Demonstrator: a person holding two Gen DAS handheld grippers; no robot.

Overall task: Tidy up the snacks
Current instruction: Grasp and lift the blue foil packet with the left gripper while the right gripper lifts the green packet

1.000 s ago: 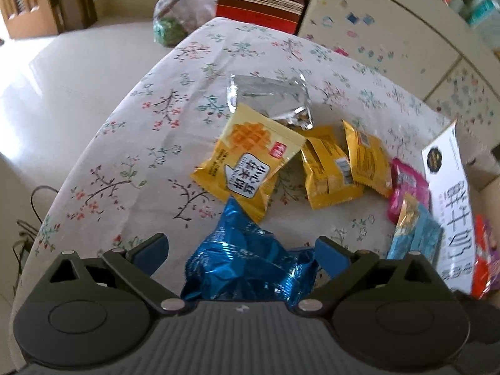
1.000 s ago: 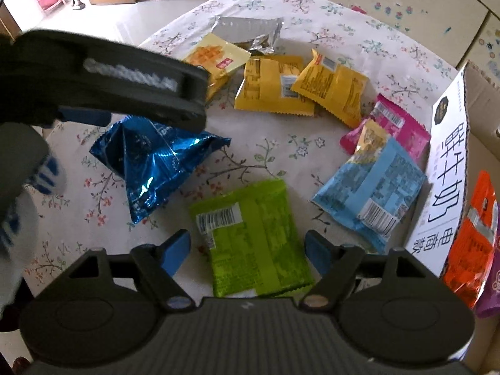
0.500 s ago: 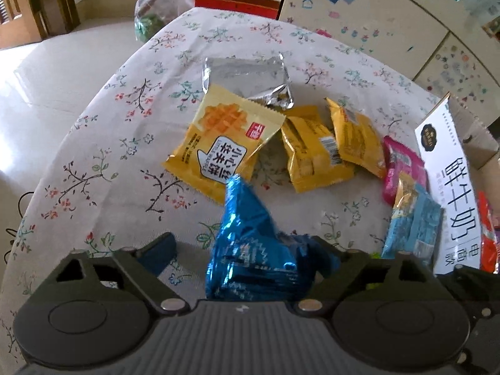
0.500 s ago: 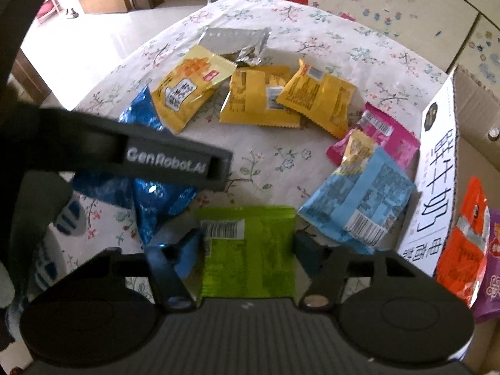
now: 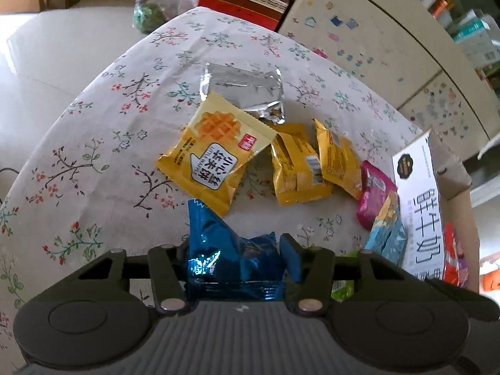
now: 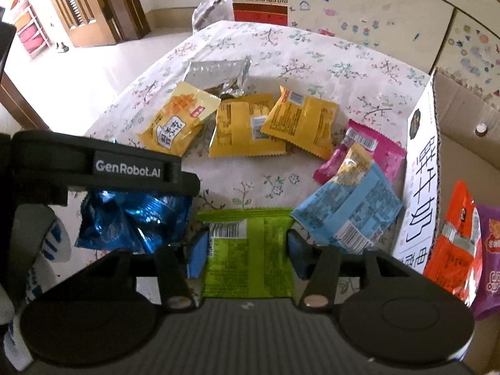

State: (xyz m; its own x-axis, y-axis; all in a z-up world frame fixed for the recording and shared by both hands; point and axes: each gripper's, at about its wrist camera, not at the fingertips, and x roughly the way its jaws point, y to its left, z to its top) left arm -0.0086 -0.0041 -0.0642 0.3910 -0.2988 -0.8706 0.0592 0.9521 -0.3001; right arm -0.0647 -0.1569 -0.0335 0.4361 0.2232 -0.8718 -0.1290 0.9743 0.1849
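The left hand-held gripper (image 5: pixel 234 261) pinches a crumpled blue snack packet (image 5: pixel 229 250) between its blue pads. Beyond it, on the flowered cloth of the bench (image 5: pixel 93 143), lie a yellow waffle packet (image 5: pixel 215 153), a silver pouch (image 5: pixel 242 89) and two yellow packets (image 5: pixel 297 168).

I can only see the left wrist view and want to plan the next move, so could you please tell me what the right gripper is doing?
Observer: The right gripper is closing its jaws, with the green packet between its pads.
Operator: Thank you. Which side of that packet faces up?
Observer: Its back faces up, and the barcode is at the far corner.
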